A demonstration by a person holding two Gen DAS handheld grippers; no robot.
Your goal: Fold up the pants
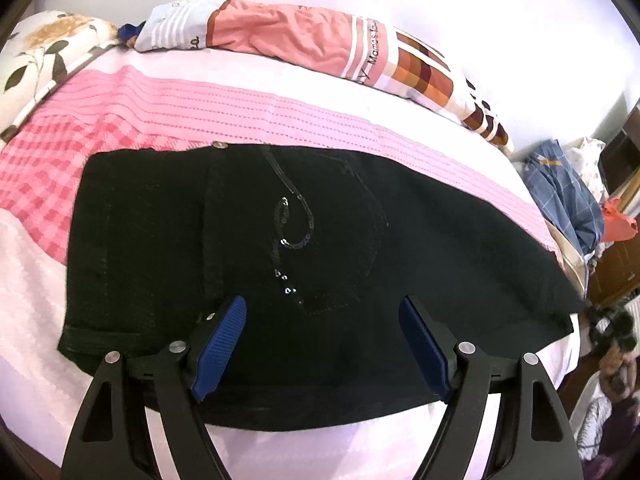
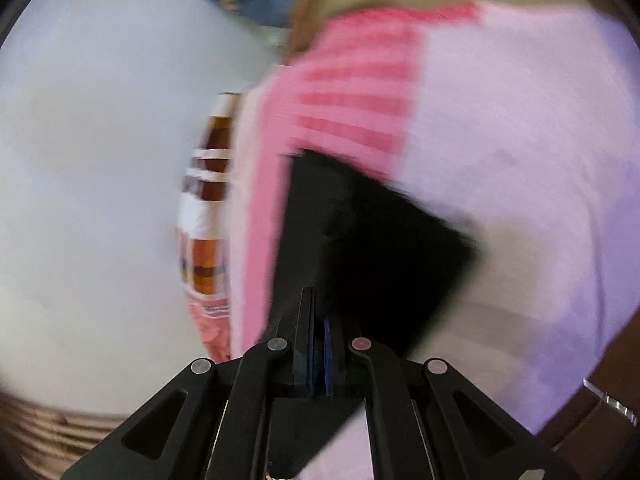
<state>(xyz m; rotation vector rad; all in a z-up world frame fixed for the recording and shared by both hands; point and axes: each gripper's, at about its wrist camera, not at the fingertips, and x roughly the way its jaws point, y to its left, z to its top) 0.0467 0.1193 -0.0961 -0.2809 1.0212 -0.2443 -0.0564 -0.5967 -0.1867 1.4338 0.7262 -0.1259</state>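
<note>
Black pants (image 1: pixel 312 248) with a sequin pattern on the back pocket lie flat on the bed, waistband to the left with a metal button (image 1: pixel 219 145). My left gripper (image 1: pixel 322 320) is open just above the near part of the pants, blue pads (image 1: pixel 224 344) spread wide, holding nothing. In the blurred right wrist view my right gripper (image 2: pixel 318 320) is shut on the black pants fabric (image 2: pixel 372 248), which is lifted off the bed and stretches away from the fingers.
The bed has a pink and white cover (image 1: pixel 200 100). A long pink and checked pillow (image 1: pixel 320 40) lies along the far edge, a floral pillow (image 1: pixel 40 52) at far left. Piled clothes (image 1: pixel 572 192) sit beyond the bed's right side.
</note>
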